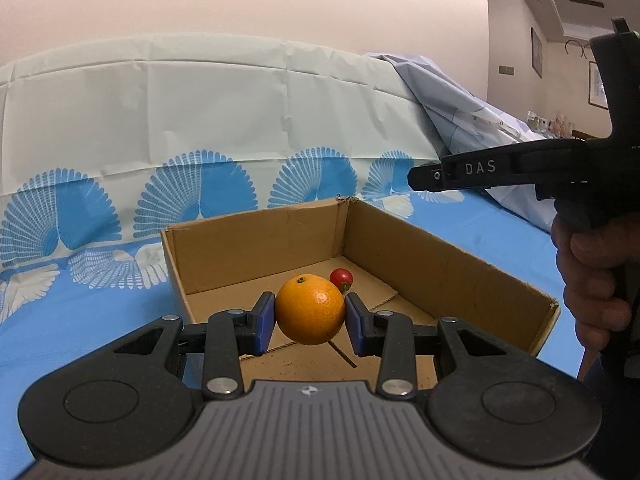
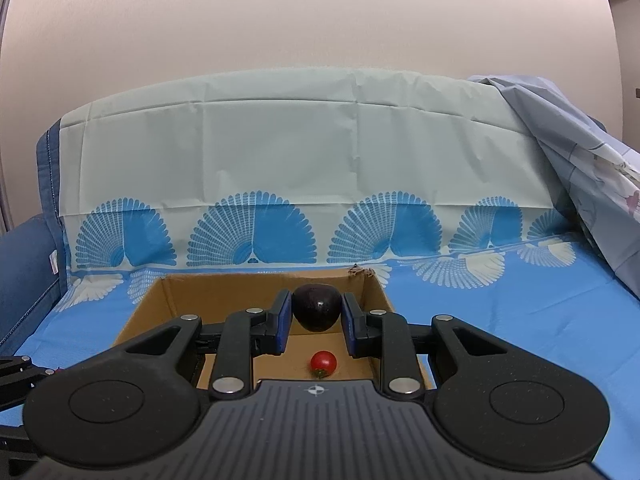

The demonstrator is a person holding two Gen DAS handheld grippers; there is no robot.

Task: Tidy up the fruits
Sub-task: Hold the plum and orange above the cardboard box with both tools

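My left gripper [image 1: 310, 322] is shut on an orange [image 1: 310, 309] and holds it above the open cardboard box [image 1: 448, 268]. A small red tomato [image 1: 341, 277] lies on the box floor behind the orange. My right gripper [image 2: 315, 322] is shut on a dark avocado [image 2: 317, 306] and holds it over the same box [image 2: 156, 300]. The tomato [image 2: 323, 363] lies on the box floor below the avocado. The right gripper also shows in the left wrist view [image 1: 424, 178], held by a hand at the right, above the box's right wall.
The box sits on a blue cloth with white fan patterns [image 2: 500, 320]. A pale cloth-covered backrest [image 2: 300, 140] rises behind it. A crumpled light blue sheet [image 1: 460, 108] lies at the back right.
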